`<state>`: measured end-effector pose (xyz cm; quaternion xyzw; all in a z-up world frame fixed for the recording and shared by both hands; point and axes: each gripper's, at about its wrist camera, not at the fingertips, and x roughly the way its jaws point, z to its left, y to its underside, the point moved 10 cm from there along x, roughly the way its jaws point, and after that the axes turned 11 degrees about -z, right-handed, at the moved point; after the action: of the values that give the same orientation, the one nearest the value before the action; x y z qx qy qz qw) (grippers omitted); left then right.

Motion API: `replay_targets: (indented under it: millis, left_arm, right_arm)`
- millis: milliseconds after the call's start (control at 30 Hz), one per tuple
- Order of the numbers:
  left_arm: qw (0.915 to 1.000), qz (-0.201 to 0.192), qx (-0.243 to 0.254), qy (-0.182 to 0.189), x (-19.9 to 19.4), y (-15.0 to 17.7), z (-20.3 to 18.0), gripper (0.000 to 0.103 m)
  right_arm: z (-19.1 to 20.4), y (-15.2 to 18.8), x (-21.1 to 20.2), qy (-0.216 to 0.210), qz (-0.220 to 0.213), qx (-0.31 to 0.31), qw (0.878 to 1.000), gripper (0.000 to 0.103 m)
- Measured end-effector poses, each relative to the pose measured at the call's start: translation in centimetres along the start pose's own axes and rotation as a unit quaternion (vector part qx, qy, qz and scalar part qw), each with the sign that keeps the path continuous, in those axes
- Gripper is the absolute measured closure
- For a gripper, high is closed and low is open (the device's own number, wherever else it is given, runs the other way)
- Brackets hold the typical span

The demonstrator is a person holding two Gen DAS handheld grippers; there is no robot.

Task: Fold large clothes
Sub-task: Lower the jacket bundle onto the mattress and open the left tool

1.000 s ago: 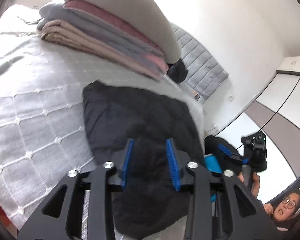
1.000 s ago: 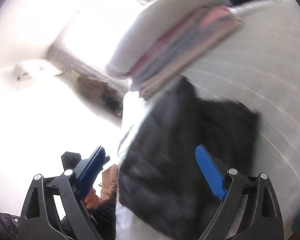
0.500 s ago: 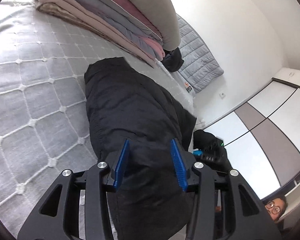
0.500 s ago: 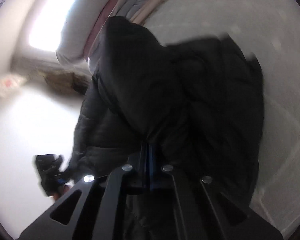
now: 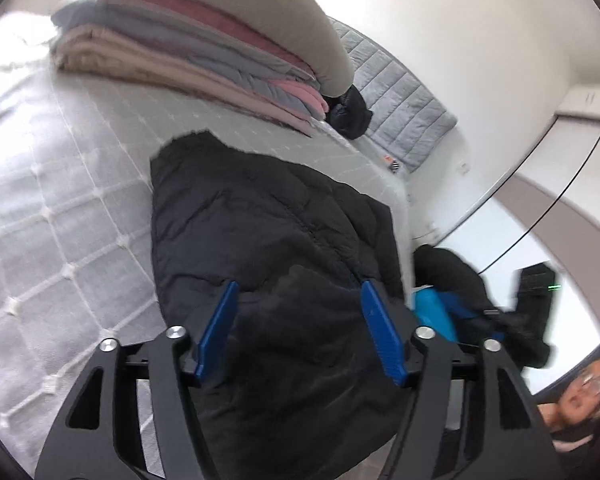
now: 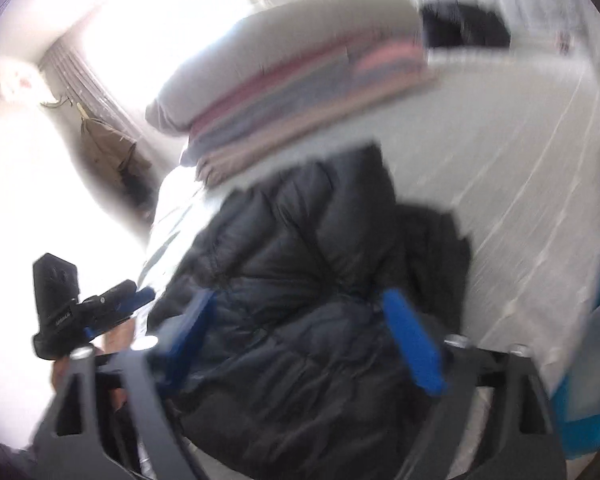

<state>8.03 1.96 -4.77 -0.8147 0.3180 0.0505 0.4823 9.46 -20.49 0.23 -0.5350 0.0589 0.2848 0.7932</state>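
A black puffer jacket lies folded on the grey quilted bed, its near part bunched at the bed's edge. My left gripper hovers over that near fold with its jaws opening; the fabric sits below and between the blue pads, which do not press it. In the right wrist view the jacket fills the middle. My right gripper stands over it, jaws opening wide, with cloth between them but not pinched. The left gripper shows at the left, held in a hand.
A stack of folded blankets under a pillow stands at the back of the bed, with a small black bundle beside it. A grey quilted mat leans on the wall. Wardrobe doors are at the right. A brown coat hangs near the window.
My right gripper was shut on the jacket half a second ago and has let go, with its jaws now wide. The left jaws have spread wider. The jacket lies flatter on the bed.
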Motion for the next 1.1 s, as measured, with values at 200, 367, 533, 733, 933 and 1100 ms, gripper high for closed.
replay_targets:
  millis: [200,367,533,733,933,1100]
  left_arm:
    - [0.9933,-0.023,0.047,-0.103,-2.7,-0.5,-0.9,0.018]
    - [0.9850,-0.021,0.083,-0.150,-4.3,0.3,-1.8,0.017]
    - [0.9784,-0.020,0.119,-0.168,-5.9,1.6,-3.7,0.017]
    - [0.9746,-0.023,0.140,-0.173,-7.1,2.8,-5.7,0.017]
    - [0.9750,-0.016,0.140,-0.172,-7.6,3.7,-6.6,0.017]
    - [0.9681,-0.014,0.153,-0.198,-8.1,3.4,-6.8,0.013]
  right_arm:
    - [1.4,0.6,-2.1,0.053,-0.039,-0.030,0.997,0.007]
    - [1.4,3.0,-2.2,0.056,-0.061,-0.039,0.996,0.007]
    - [3.1,3.2,-3.0,0.053,-0.092,-0.070,0.992,0.007]
    - [3.1,3.2,-3.0,0.063,-0.092,-0.069,0.991,0.007]
    - [2.8,3.1,-3.1,0.083,-0.090,-0.085,0.989,0.007]
    - [2.7,3.0,-3.3,0.089,-0.090,-0.083,0.988,0.007]
